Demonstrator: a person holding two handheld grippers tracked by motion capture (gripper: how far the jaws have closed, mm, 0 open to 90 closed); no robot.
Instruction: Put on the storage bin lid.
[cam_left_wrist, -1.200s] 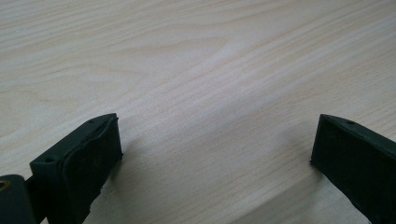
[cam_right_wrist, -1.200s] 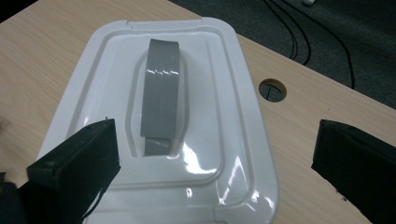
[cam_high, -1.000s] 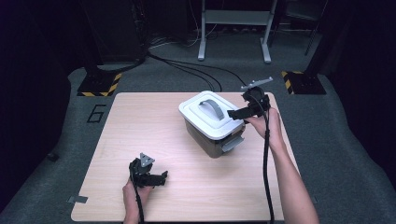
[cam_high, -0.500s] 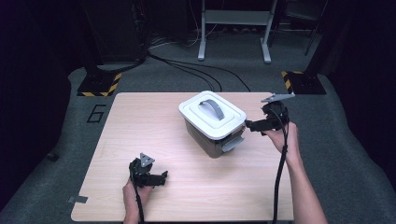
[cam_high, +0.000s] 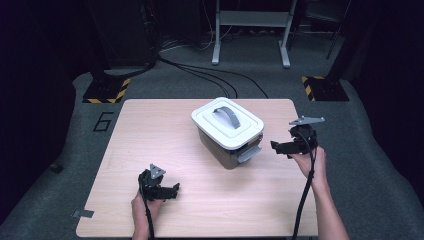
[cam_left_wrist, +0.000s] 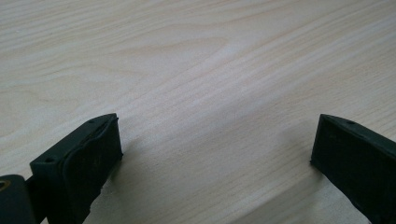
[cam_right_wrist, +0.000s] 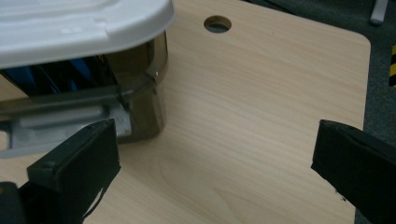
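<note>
A smoky translucent storage box (cam_high: 227, 150) with a white lid (cam_high: 227, 122) and a grey carry handle (cam_high: 227, 115) stands right of centre on the wooden table (cam_high: 150, 130). Its grey side latch (cam_high: 249, 152) hangs flipped outward on the near right side. My right gripper (cam_high: 276, 146) is open, a short way to the right of that latch, jaws pointing at the box. In the right gripper view the box wall (cam_right_wrist: 140, 107) and lid edge (cam_right_wrist: 93, 28) lie at the upper left, blue items dimly inside. My left gripper (cam_high: 175, 191) rests open near the table's front left, over bare wood (cam_left_wrist: 210, 93).
A round cable hole (cam_right_wrist: 217, 23) pierces the table near its far right corner. Dark grey floor surrounds the table, with cables (cam_high: 210, 75), a metal stand (cam_high: 250, 30) and yellow-black striped feet (cam_high: 107, 90) beyond the far edge.
My right gripper has drawn back from the box, moving right and toward the near side. The box, its lid and my left gripper stay where they were.
</note>
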